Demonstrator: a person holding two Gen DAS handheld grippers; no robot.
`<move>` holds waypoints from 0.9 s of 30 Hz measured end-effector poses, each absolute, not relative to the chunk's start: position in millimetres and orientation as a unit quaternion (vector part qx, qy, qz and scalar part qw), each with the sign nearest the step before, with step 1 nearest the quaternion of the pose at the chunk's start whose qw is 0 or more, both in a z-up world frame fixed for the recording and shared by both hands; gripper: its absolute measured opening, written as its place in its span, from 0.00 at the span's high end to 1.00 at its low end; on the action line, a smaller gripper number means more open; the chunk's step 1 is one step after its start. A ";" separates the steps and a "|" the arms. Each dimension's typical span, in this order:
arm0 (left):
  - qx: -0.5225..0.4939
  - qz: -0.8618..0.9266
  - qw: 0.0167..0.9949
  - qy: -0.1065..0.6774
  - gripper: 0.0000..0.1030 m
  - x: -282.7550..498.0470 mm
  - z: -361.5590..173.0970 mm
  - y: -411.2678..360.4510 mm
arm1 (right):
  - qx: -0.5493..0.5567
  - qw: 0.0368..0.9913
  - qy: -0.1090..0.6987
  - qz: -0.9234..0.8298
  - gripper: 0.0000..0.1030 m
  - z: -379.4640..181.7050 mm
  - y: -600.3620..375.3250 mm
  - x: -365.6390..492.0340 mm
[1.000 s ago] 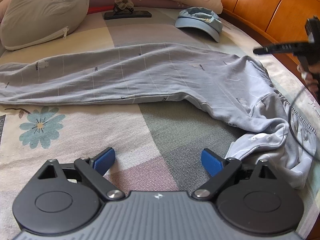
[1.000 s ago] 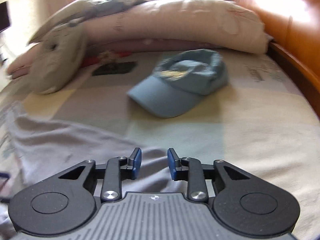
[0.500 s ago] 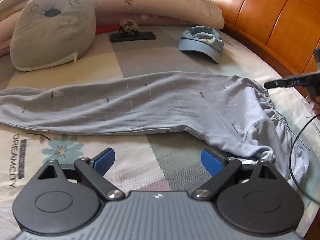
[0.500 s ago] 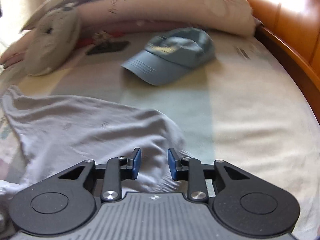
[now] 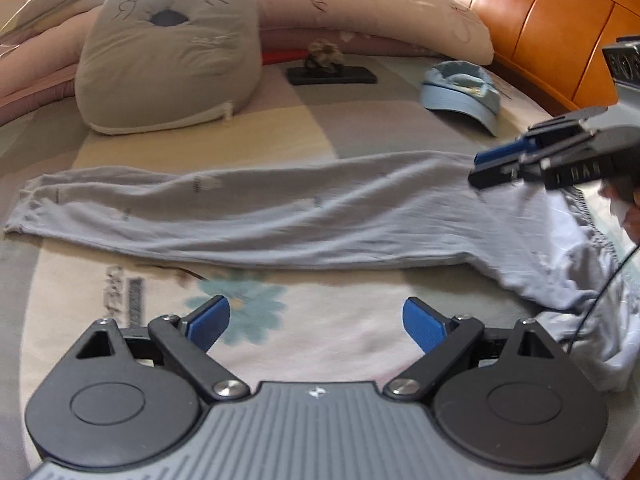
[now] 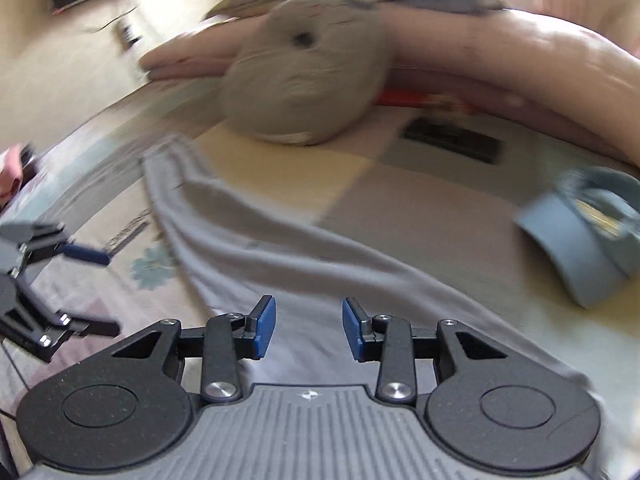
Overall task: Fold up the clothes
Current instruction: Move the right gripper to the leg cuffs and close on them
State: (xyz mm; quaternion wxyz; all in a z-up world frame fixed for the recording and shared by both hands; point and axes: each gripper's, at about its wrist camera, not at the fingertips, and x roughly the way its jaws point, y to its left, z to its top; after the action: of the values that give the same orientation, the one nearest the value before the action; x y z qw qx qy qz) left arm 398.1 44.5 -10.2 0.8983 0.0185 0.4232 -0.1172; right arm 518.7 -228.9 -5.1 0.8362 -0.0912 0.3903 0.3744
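My left claw (image 5: pixel 316 320) gapes wide over the bed (image 5: pixel 280 340), holding nothing; my right claw (image 6: pixel 309 330), narrower and empty, hovers above the grey trousers (image 5: pixel 280 220), stretched lengthwise with the waistband bunched, likely for grabbing.

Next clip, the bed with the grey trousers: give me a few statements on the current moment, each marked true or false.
1. The grey trousers lie stretched across the bed. True.
2. The left gripper is shut on the trousers. False: its fingers are wide apart over bare bedspread.
3. The blue cap sits on the bed beyond the trousers. True.
4. The right gripper holds the cap. False: its fingers are apart above the trousers, holding nothing.
5. The cat-face cushion rests on the trousers. False: it lies apart, near the pillows.
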 end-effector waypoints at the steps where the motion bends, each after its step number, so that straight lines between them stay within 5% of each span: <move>1: 0.019 -0.127 0.897 0.422 0.09 404.4 -12.9 47.8 | -0.098 0.833 0.390 0.380 0.60 -7.2 -217.7 518.7; 15: 0.024 -0.259 0.878 0.402 0.09 490.1 -49.1 93.9 | -0.131 0.842 0.407 0.329 0.59 -17.6 -151.9 567.4; 27: 0.007 -0.216 0.887 0.408 0.09 489.7 -48.9 128.1 | -0.135 0.830 0.409 0.355 0.59 -51.4 -65.5 637.4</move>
State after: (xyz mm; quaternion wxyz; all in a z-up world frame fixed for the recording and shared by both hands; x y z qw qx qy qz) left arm 489.7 128.1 -48.9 0.8869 0.0065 0.4084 -0.2159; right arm 637.4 -65.5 -51.4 0.8296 -0.1354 0.4090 0.3552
